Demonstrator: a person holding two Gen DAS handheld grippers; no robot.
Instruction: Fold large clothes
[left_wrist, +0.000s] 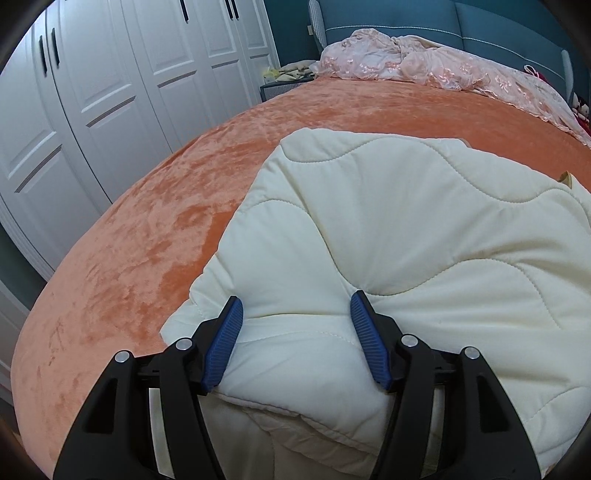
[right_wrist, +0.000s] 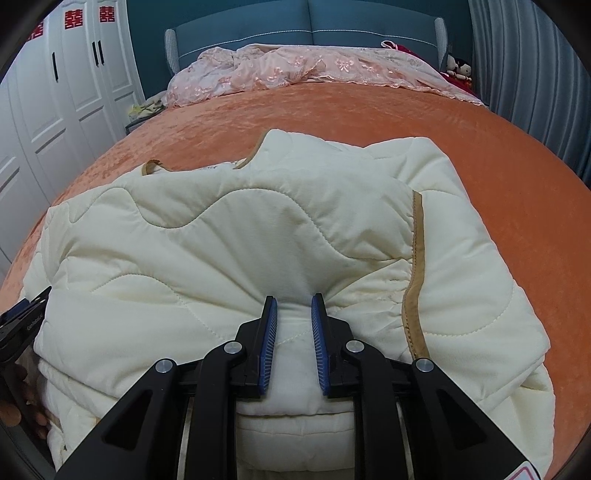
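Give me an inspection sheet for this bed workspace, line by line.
Surface: orange velvet bedspread, wrinkle-free where bare.
Job's things: cream quilted padded jacket with tan trim, lying bunched on the bedspread near the front edge.
Clutter: crumpled pink lace cover by the blue headboard; small dolls in the corner.
Grippers: left gripper pinching a thick fold of jacket; right gripper clamped narrowly on a fold.
Cables: nothing seen.
Surroundings: white panelled wardrobe, grey curtain.

Two close downward wrist views, shared quilted coat (left_wrist: 388, 221)
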